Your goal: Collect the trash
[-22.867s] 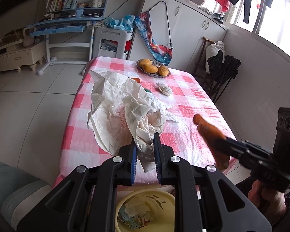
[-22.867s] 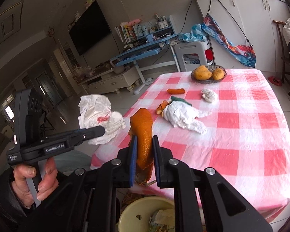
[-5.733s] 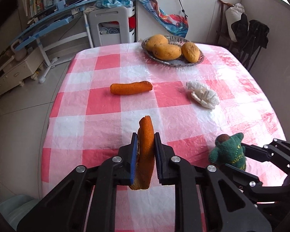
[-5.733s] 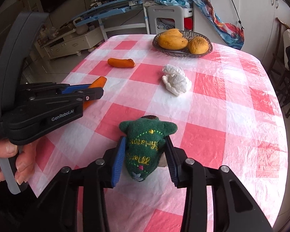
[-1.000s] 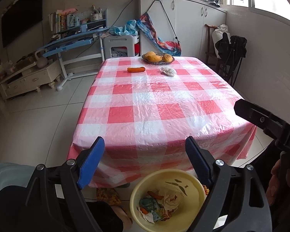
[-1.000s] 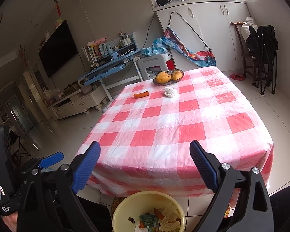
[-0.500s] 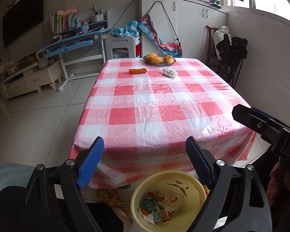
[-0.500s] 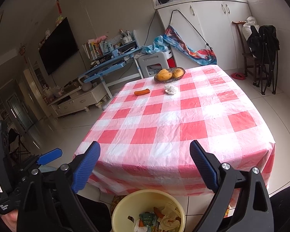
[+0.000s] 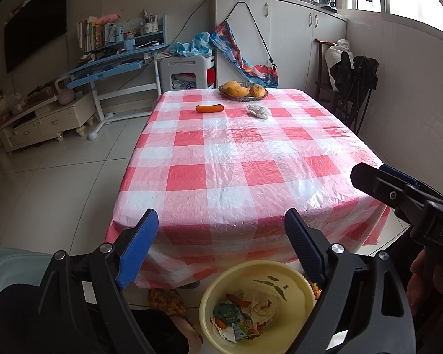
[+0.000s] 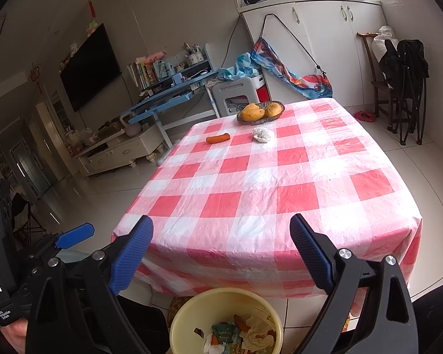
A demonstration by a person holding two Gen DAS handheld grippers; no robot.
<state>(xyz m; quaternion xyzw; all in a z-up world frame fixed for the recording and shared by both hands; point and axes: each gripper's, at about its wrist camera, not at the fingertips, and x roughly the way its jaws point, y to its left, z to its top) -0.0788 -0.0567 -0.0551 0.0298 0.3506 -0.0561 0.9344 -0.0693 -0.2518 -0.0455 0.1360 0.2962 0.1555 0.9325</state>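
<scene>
A yellow bin (image 9: 298,292) (image 10: 192,312) holding crumpled paper, wrappers and orange scraps stands on the floor below the near table edge. Far down the red-and-white checked table (image 9: 251,159) (image 10: 262,177) lie an orange peel piece (image 9: 209,108) (image 10: 218,138) and a crumpled white tissue (image 9: 259,110) (image 10: 262,134). My left gripper (image 9: 221,236) hangs open above the bin, nothing between its blue pads. My right gripper (image 10: 221,239) is also open and empty over the bin. Each gripper shows at the edge of the other's view.
A dish of yellow-orange fruit (image 9: 243,90) (image 10: 261,111) sits at the table's far end. Beyond stand a blue desk (image 9: 115,65), a white stool (image 9: 186,70), white cabinets (image 10: 325,44) and a chair with dark clothes (image 10: 401,67). Tiled floor lies left of the table.
Over the last second, nothing has visibly changed; both grippers hang open and still above the bin. Long before, they carried paper, peel and a green pouch now lying in the bin.
</scene>
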